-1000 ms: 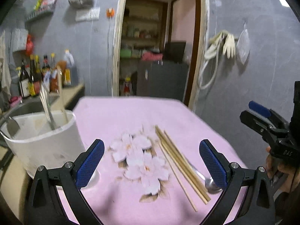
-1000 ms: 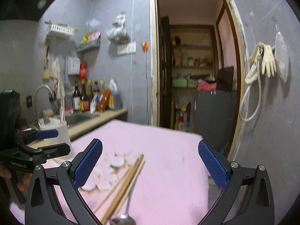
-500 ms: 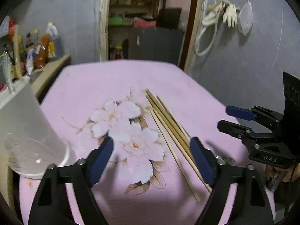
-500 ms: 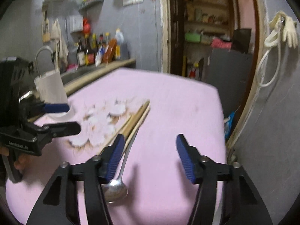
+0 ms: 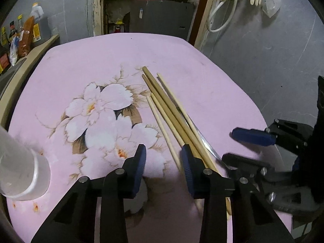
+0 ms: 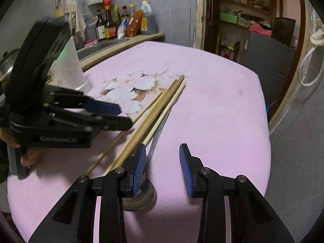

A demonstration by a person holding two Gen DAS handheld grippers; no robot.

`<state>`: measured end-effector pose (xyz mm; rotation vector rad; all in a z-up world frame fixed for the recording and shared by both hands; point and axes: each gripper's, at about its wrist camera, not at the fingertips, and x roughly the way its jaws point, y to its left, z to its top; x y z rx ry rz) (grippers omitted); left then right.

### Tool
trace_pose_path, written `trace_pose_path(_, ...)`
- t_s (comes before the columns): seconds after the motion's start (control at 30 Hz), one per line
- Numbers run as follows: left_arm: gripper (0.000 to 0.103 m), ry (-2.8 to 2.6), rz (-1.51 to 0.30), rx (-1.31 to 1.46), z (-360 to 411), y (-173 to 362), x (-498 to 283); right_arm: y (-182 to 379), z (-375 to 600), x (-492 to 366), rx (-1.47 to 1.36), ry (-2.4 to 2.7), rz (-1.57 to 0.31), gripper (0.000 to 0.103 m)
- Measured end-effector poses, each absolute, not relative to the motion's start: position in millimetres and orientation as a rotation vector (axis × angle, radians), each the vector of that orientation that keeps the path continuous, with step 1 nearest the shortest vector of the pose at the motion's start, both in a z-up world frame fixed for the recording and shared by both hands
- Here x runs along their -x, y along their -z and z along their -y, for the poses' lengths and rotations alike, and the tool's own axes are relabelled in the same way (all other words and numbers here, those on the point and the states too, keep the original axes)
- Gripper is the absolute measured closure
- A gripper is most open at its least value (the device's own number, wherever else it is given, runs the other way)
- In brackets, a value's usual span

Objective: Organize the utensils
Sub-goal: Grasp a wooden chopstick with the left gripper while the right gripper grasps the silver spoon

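Note:
Several wooden chopsticks (image 5: 170, 109) lie in a loose bundle on the pink flowered cloth (image 5: 97, 64), with a metal spoon (image 6: 156, 137) under their right side. My left gripper (image 5: 163, 162) is open, low over the cloth, its right finger touching the chopsticks' near ends. My right gripper (image 6: 162, 168) is open and empty, its left finger beside the spoon handle, the spoon bowl (image 6: 141, 198) just below it. A white cup (image 5: 18, 170) stands at the left edge; it also shows in the right wrist view (image 6: 70, 64). The chopsticks also show in the right wrist view (image 6: 158, 109).
The right gripper (image 5: 263, 147) shows at the right in the left wrist view; the left gripper (image 6: 101, 111) shows at the left in the right wrist view. Bottles (image 6: 121, 24) line a counter behind the table. A doorway (image 5: 145, 10) lies beyond the far edge.
Both grippers have come down and forward to the utensils, and their jaws have narrowed. The left one now touches the chopsticks; the right one is beside the spoon.

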<state>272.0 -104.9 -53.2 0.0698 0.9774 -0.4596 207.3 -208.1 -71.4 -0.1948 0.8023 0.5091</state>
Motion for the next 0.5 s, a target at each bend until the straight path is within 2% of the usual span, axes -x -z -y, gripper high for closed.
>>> trace_pose_path(0.27, 0.098, 0.379, -1.003, -0.105, 110.9, 55.8, -285.2, 77.6, 196.6, -208.9, 0.258, -0.507, -0.826, 0.071)
trace_pose_path(0.43, 0.099, 0.367, -1.011, -0.061, 100.4, 56.0, -288.9, 82.3, 184.8, -212.8, 0.322, -0.489, -0.828, 0.075)
trace_pose_path(0.5, 0.1, 0.363, -1.011, -0.049, 95.8, 55.5, -286.3, 83.2, 180.4, -217.3, 0.338, -0.478, -0.828, 0.081)
